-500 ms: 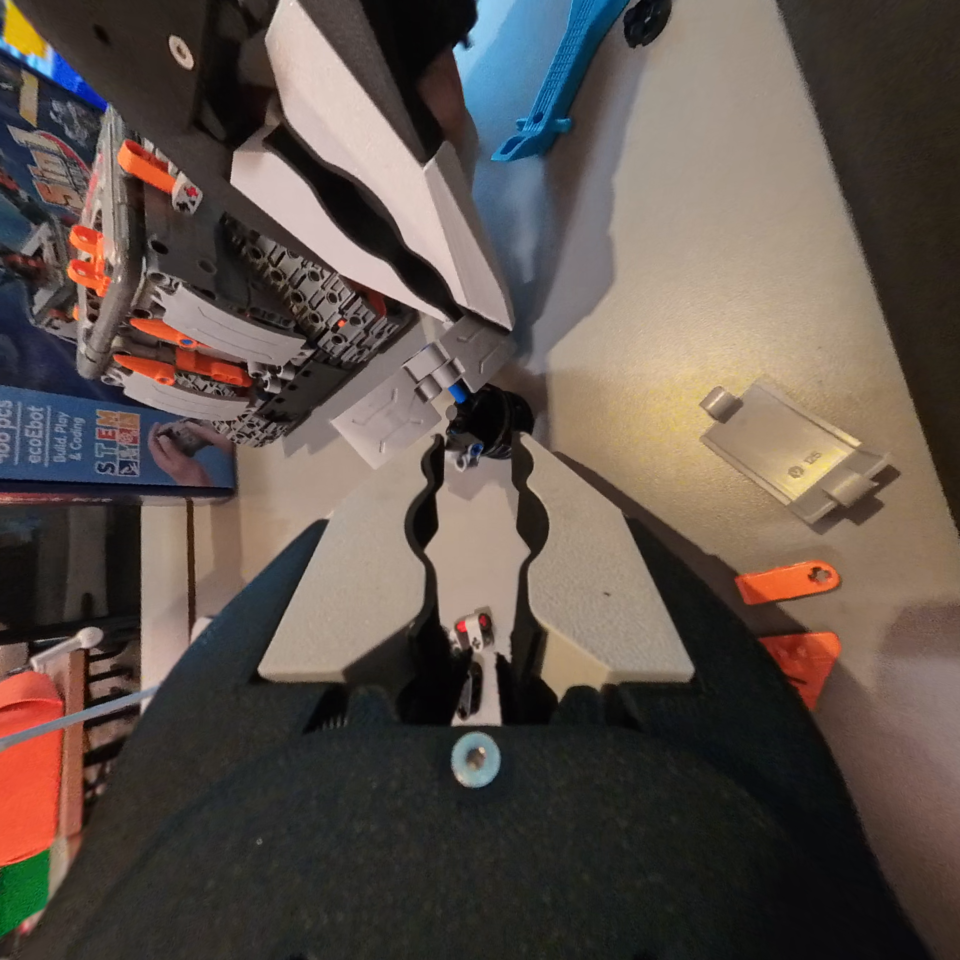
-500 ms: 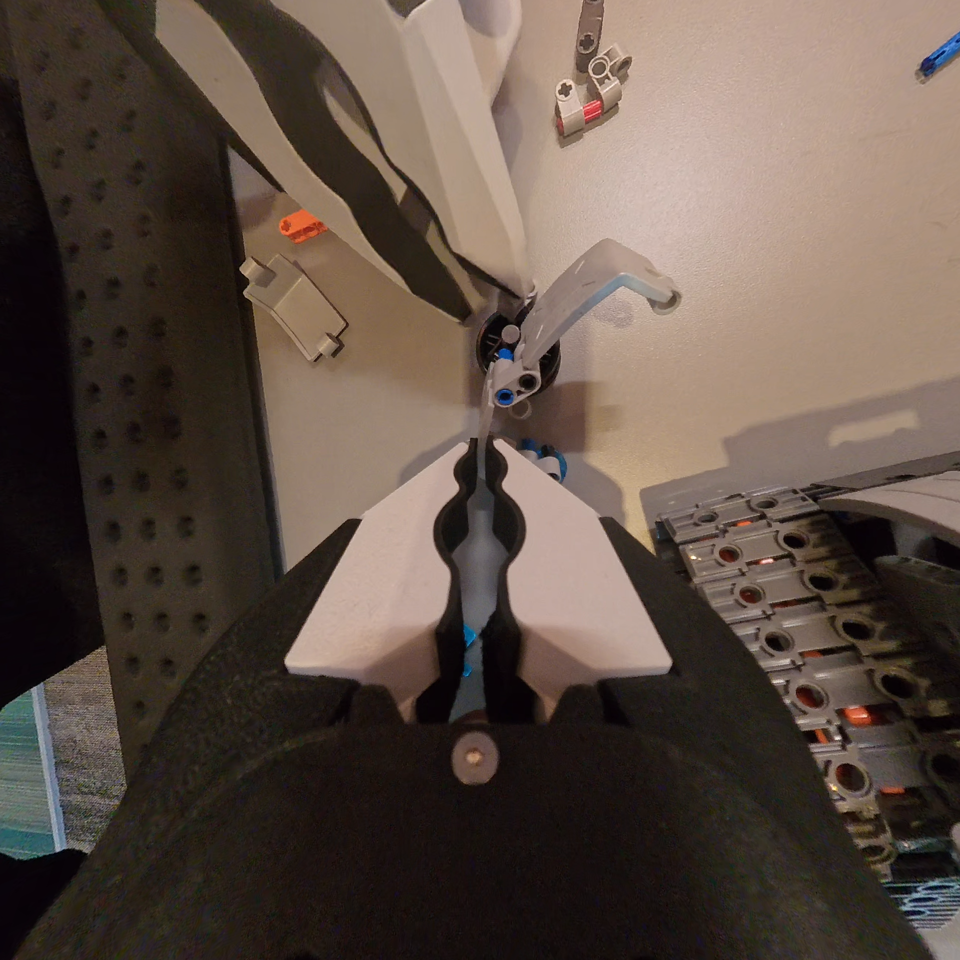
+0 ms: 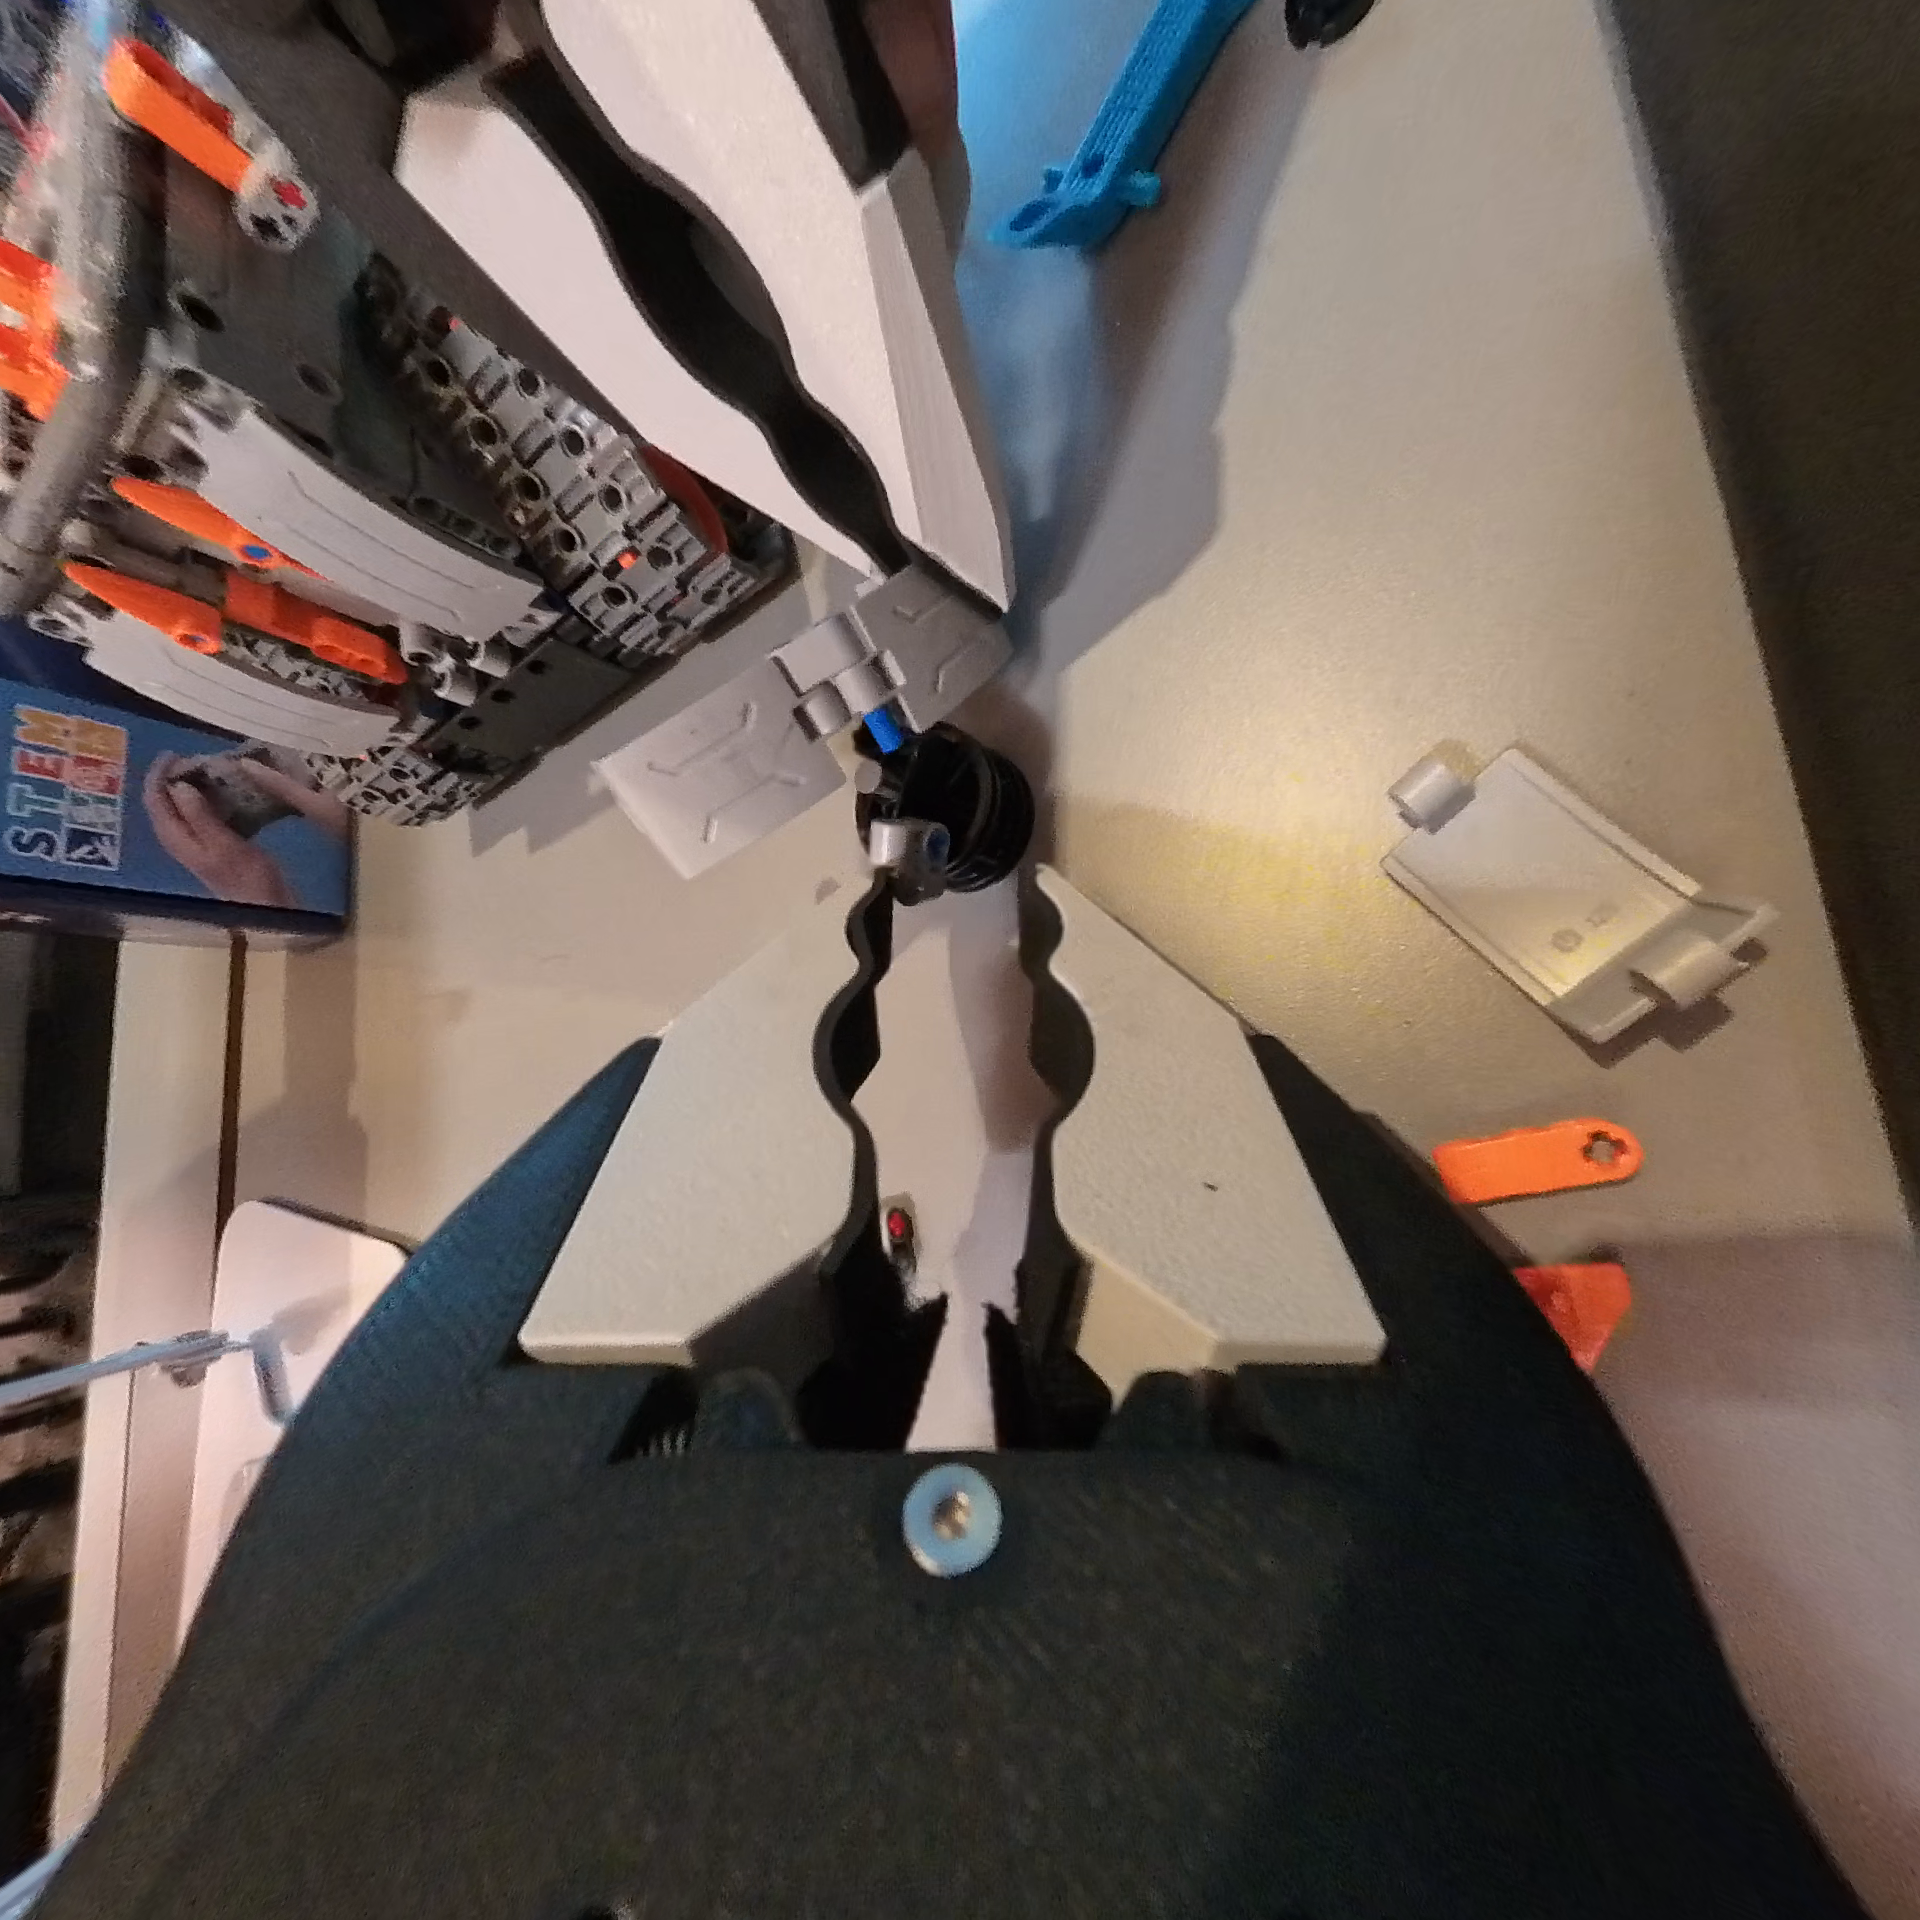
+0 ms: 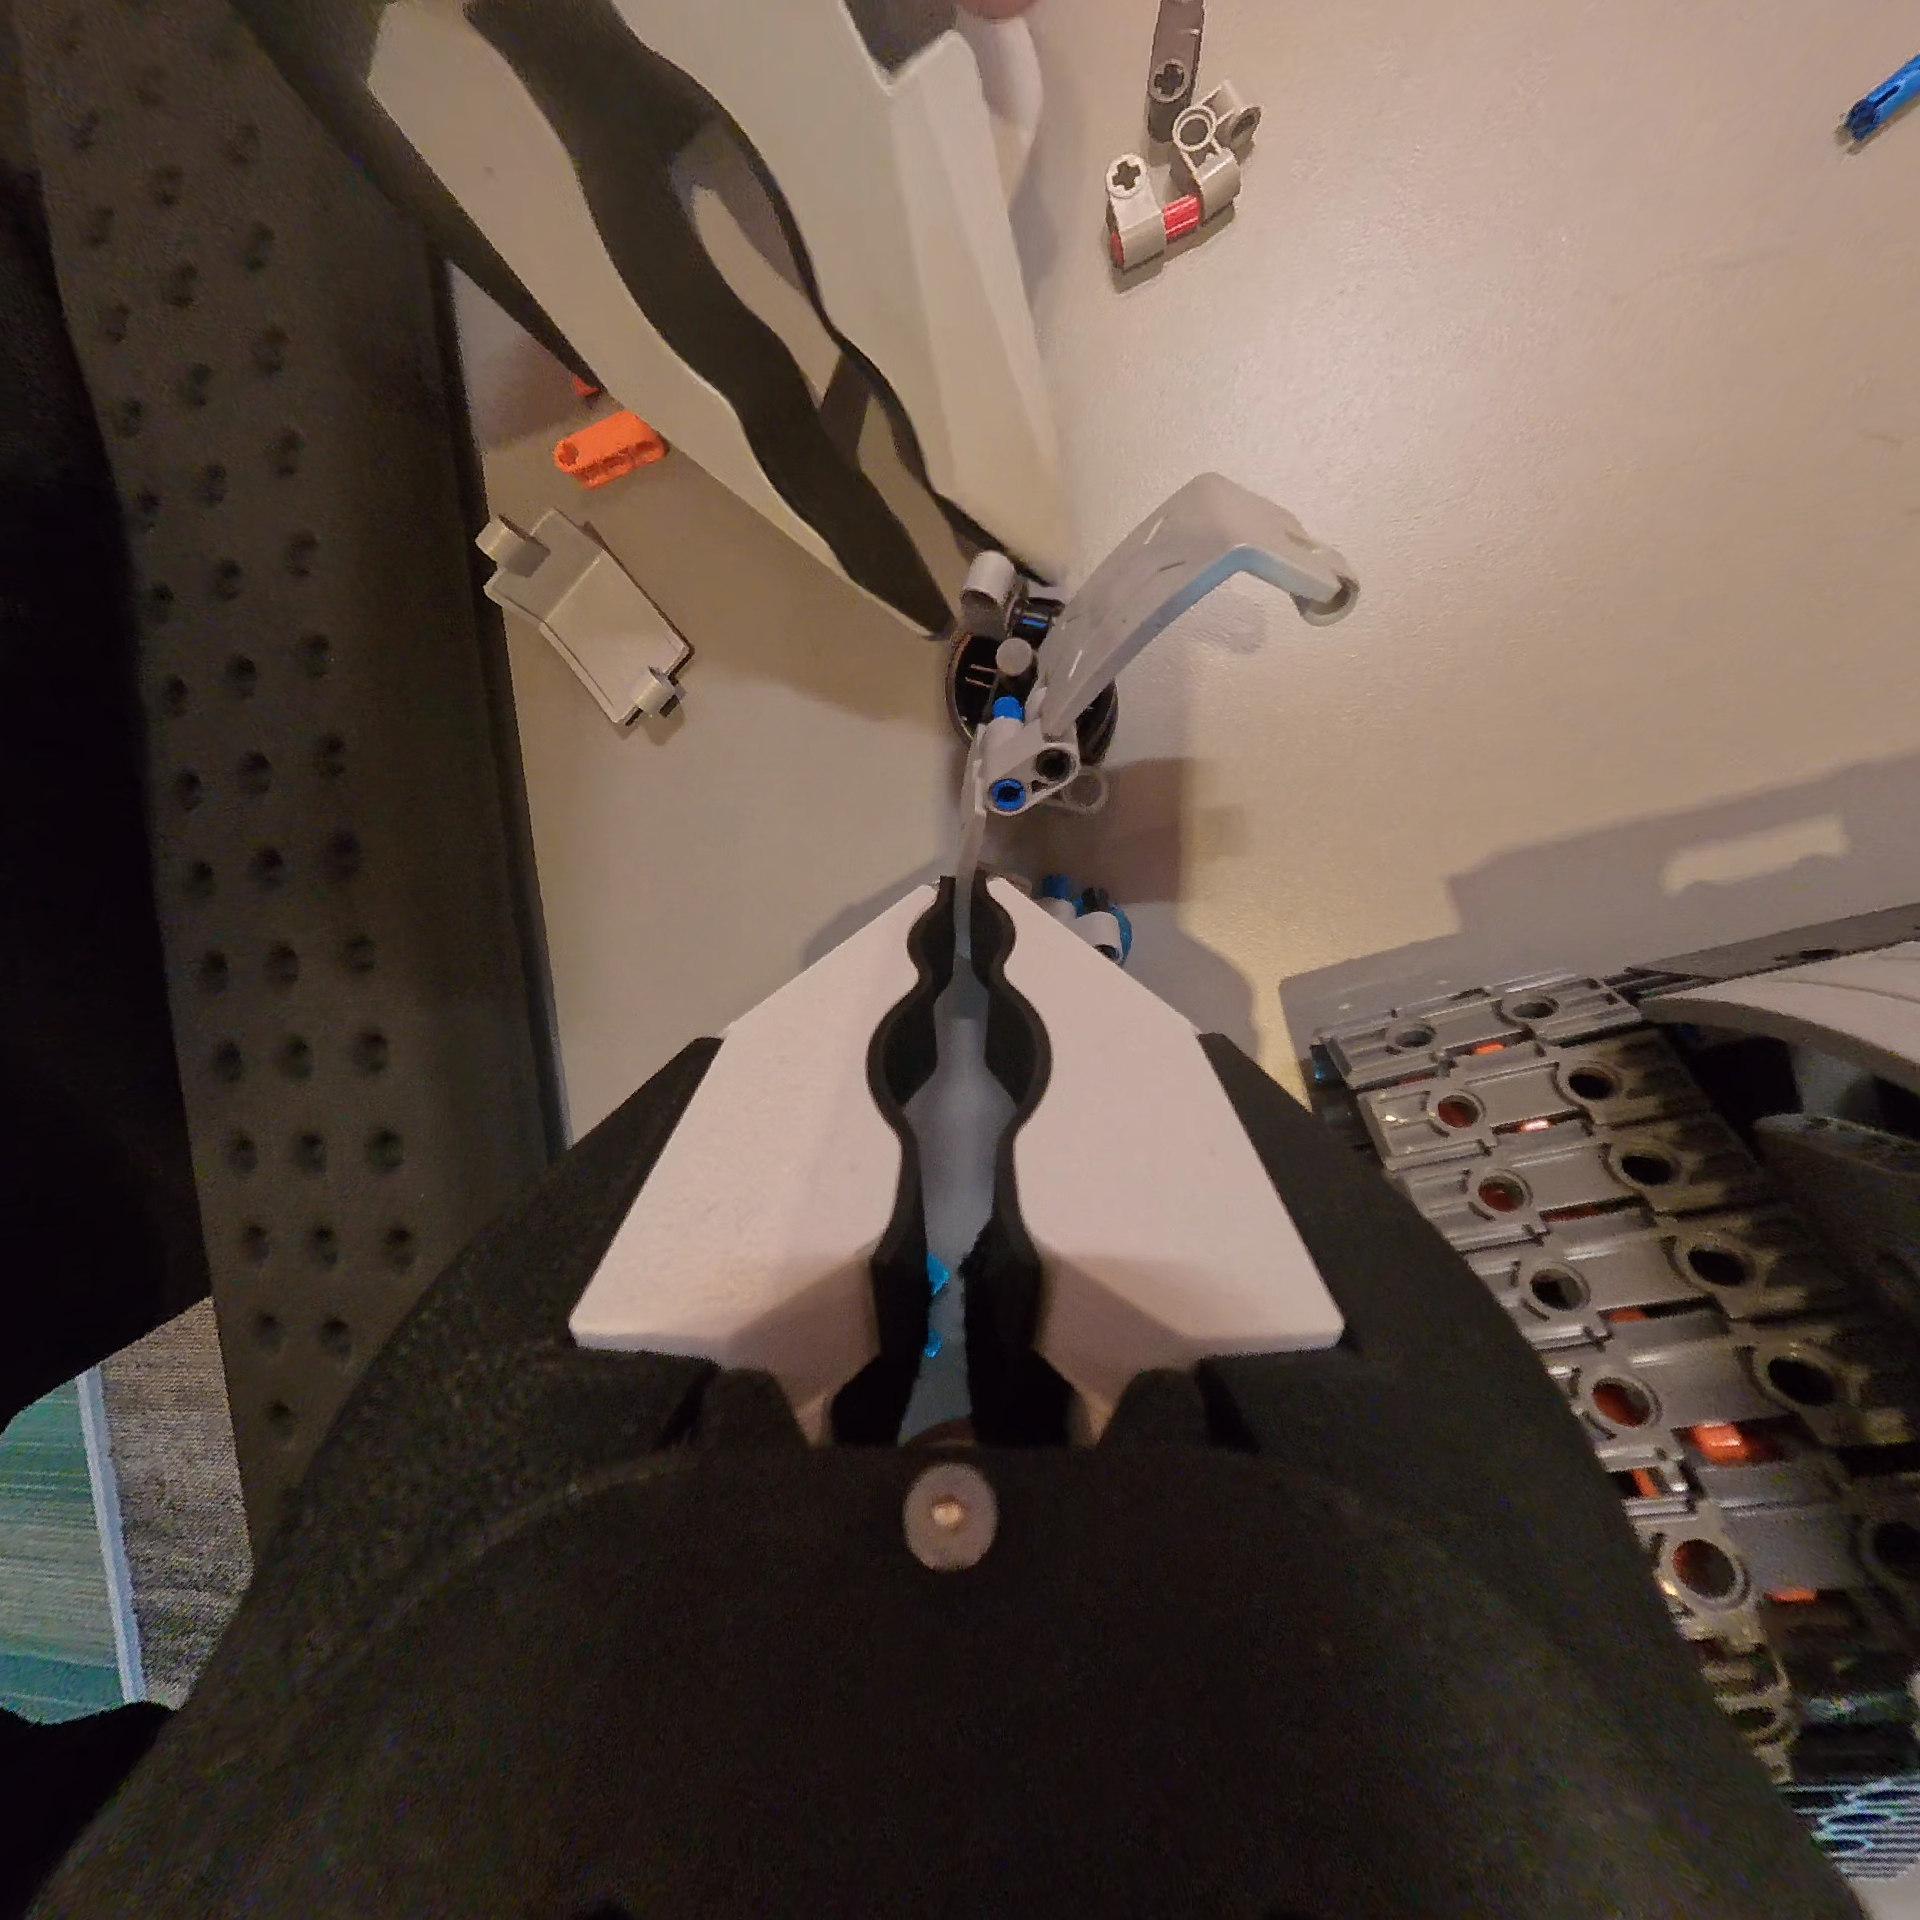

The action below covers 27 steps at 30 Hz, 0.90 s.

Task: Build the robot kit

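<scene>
Above the table (image 3: 1299, 644), a grey panel (image 4: 1112, 623) is being pinched by the nearly closed right gripper (image 4: 966, 894). A black wheel (image 3: 961, 821) is being met by the left gripper (image 3: 951, 899), its jaws slightly parted; whether it is being gripped cannot be told.

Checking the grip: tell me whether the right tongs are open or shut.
Shut: right tongs clamp the thin edge of a light grey curved plastic panel, fingers nearly touching.

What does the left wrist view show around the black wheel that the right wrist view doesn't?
Only the left wrist view shows the long blue beam, the flat orange link and a printed box. Only the right wrist view shows a grey-and-red connector cluster and a small blue pin. Both share the black wheel, the hinged grey panels held in the right claw, the loose grey panel, the tracked model, the left claw at the wheel, and the table.
</scene>
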Available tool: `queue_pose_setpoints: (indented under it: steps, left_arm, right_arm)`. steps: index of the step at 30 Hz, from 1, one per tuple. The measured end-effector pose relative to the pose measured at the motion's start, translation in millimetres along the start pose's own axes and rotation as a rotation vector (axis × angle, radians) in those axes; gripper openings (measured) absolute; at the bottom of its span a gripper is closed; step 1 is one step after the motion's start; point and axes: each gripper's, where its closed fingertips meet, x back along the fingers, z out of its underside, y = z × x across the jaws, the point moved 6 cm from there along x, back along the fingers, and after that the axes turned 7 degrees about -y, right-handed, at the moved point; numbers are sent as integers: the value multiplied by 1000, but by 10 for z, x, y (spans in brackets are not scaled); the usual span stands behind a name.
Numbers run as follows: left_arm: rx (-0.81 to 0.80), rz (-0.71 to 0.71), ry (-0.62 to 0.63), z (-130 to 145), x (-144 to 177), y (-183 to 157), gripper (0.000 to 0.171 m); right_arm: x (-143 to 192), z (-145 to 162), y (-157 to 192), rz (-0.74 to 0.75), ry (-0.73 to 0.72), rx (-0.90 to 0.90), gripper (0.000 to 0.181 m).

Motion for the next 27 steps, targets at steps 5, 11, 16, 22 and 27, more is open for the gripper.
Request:
queue_pose_setpoints:
  steps: [5,11,16,22,27]
  left_arm:
    - [10,-1,-4,-1,65,-39,21]
    - [9,-7,-31,-16,90,-81,21]
    - [-22,4,-24,-21,107,-158,21]
    - [-58,-19,-62,-79,144,-168,20]
    - [-107,1,-62,-122,133,-234,19]
  right_arm:
    - [-2,-3,-1,-2,0,2,0]
    - [-6,-4,0,-1,-2,-1,0]
    - [-7,-7,-2,-4,-3,-1,0]
    - [-6,-6,-2,-3,-4,-2,0]
    - [-7,-6,-4,-6,-4,-3,0]
